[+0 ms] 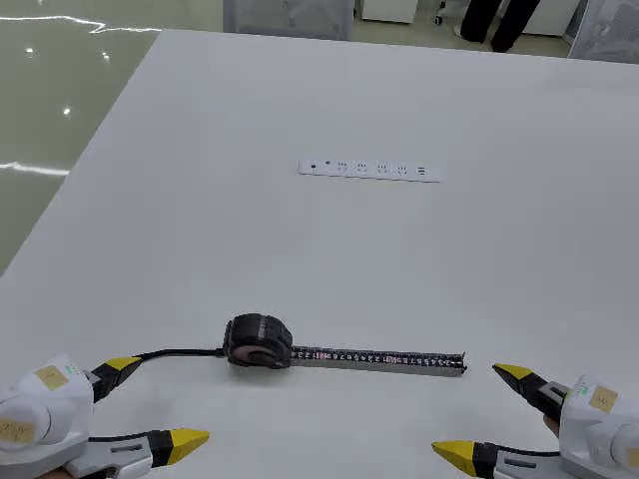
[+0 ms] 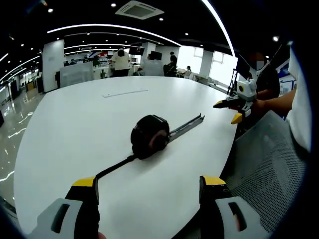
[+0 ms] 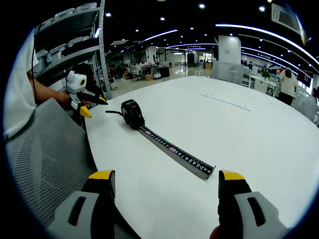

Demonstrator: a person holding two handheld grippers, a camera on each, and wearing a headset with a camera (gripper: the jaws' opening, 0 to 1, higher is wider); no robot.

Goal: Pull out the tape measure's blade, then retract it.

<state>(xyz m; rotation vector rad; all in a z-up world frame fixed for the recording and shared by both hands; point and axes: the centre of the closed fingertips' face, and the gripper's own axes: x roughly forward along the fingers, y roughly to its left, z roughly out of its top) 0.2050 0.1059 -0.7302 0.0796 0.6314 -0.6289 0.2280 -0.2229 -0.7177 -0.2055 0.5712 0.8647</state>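
Note:
A black tape measure (image 1: pixel 259 341) lies on the white table (image 1: pixel 329 239) near its front edge, its blade (image 1: pixel 379 358) drawn out to the right and lying flat. A black wrist strap (image 1: pixel 175 353) trails left from the case. My left gripper (image 1: pixel 163 403) is open just left of the case, near the strap. My right gripper (image 1: pixel 491 409) is open, a little right of the blade's tip, touching nothing. The left gripper view has the case (image 2: pixel 149 135) ahead between the open jaws. The right gripper view has the blade's end (image 3: pixel 202 169) ahead and the case (image 3: pixel 131 113) further off.
A white power strip (image 1: pixel 368 170) lies flat in the middle of the table. A grey mesh chair back (image 3: pixel 45 149) stands at the table's near edge. The glossy floor (image 1: pixel 60 110) lies left of the table. People and shelving stand far behind.

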